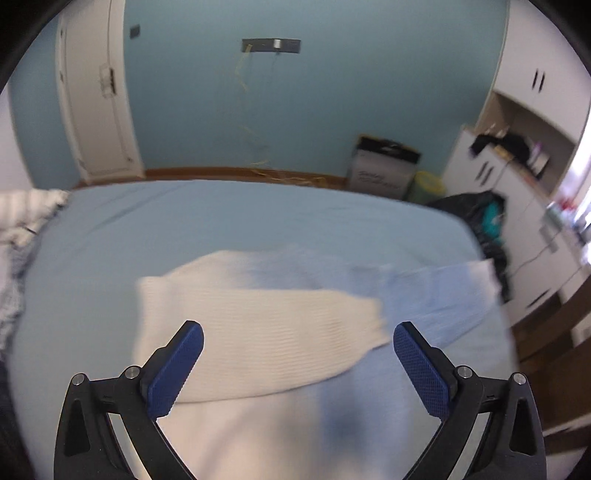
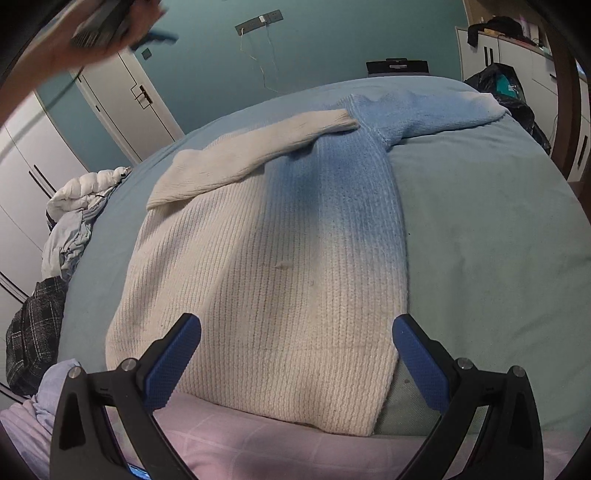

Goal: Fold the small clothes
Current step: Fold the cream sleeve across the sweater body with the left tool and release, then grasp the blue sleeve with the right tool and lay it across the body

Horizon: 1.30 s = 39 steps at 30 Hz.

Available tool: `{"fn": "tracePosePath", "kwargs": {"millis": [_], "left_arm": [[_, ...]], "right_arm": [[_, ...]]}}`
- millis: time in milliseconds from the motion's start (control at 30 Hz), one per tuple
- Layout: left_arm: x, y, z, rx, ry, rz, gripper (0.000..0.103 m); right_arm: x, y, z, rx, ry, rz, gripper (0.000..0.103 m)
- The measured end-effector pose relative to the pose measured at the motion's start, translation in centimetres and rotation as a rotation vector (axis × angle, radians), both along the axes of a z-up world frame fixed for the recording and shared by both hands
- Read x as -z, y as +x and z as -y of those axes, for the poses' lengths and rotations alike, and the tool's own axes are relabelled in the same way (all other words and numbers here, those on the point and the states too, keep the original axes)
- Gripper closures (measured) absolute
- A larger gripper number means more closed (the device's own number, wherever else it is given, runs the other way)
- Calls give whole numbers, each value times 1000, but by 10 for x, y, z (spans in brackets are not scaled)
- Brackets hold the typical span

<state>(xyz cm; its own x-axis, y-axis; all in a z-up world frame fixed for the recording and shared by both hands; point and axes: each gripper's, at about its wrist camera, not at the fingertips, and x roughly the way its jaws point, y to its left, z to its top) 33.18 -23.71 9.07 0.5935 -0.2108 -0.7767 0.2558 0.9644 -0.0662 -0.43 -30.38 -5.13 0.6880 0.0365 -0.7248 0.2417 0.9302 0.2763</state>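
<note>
A ribbed knit sweater (image 2: 266, 266), white fading to blue, lies flat on the light blue bed (image 2: 491, 229). Its white left sleeve (image 2: 258, 151) is folded across the chest; the blue right sleeve (image 2: 443, 110) stretches out to the far right. My right gripper (image 2: 296, 354) is open and empty, just above the sweater's hem. My left gripper (image 1: 298, 354) is open and empty, held above the folded white sleeve (image 1: 266, 325); this view is blurred. In the right wrist view the left gripper (image 2: 110, 22) shows blurred in a hand at top left.
Crumpled white and blue clothes (image 2: 77, 218) and a dark plaid garment (image 2: 33, 332) lie at the bed's left edge. Pink fabric (image 2: 280, 450) lies under the hem. White cupboards (image 1: 517, 192), a black bag (image 1: 484, 218) and a box (image 1: 384, 166) stand beyond the bed.
</note>
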Motion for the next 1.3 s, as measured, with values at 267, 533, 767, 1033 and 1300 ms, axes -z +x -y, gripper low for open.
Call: {"fn": "tracePosePath", "kwargs": {"millis": [267, 533, 767, 1033, 1300], "left_arm": [[56, -102, -145, -165, 313, 81, 0], [66, -176, -230, -244, 155, 57, 0], [99, -168, -282, -358, 11, -48, 0], [121, -158, -300, -383, 16, -79, 0], [133, -149, -315, -434, 16, -100, 0]], "right_arm": [[-5, -4, 16, -11, 141, 18, 1], [-62, 42, 73, -37, 364, -51, 29], [-76, 196, 120, -22, 538, -92, 37], [16, 322, 125, 175, 409, -323, 52], [52, 361, 125, 278, 317, -336, 66]]}}
